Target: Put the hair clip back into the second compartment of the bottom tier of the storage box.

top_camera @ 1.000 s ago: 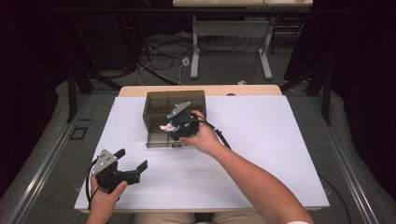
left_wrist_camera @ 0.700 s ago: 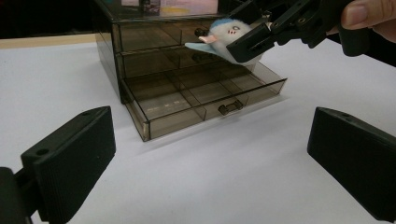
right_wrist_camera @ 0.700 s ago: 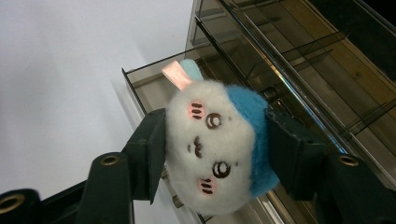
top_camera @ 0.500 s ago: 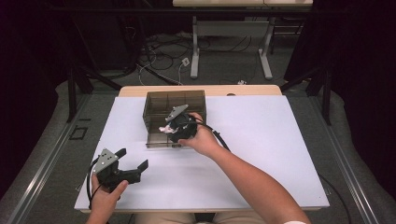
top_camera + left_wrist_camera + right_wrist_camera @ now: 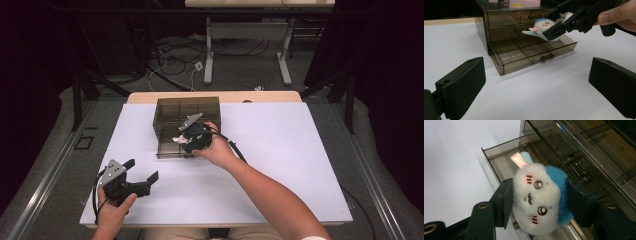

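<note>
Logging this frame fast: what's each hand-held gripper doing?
Left hand-held gripper: open, empty.
Right hand-held gripper: shut on the plush toy, over the open drawer.

Your high view looks forward and down over the whole white table point(image 5: 280, 150). Left gripper view sits low near the tabletop, facing the drawer box point(image 5: 524, 50) from a little off. Right gripper view is close above its open drawer point(image 5: 499, 160). All share the box.

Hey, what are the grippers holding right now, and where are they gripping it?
Right gripper pinches a plush toy by the sides of its head; left gripper holds nothing.
</note>
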The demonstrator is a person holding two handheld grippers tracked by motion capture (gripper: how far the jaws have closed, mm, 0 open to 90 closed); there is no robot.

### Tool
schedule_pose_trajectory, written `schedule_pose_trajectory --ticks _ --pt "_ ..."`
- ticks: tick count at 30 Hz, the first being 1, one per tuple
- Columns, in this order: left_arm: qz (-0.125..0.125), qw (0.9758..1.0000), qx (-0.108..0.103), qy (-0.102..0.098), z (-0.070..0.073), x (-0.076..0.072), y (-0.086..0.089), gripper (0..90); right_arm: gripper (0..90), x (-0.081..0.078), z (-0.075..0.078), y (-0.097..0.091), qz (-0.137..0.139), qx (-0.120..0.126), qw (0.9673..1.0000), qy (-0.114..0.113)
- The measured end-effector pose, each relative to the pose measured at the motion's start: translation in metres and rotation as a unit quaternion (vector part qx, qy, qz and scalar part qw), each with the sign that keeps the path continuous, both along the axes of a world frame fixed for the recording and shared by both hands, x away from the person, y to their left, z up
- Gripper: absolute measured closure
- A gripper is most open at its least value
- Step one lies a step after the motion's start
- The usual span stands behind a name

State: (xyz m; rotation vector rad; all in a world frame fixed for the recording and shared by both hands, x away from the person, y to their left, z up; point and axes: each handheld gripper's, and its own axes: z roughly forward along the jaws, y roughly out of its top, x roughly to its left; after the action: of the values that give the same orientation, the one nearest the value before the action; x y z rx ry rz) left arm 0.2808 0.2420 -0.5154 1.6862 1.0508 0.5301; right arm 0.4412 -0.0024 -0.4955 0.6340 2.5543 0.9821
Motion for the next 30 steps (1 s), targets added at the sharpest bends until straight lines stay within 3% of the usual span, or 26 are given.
schedule_pose_trajectory --ticks 30 --pt "-0.002 1.0000 0.001 0.003 0.000 0.000 0.001 1.6 42.1 0.004 -0.013 0.003 -0.005 -0.006 0.9999 0.010"
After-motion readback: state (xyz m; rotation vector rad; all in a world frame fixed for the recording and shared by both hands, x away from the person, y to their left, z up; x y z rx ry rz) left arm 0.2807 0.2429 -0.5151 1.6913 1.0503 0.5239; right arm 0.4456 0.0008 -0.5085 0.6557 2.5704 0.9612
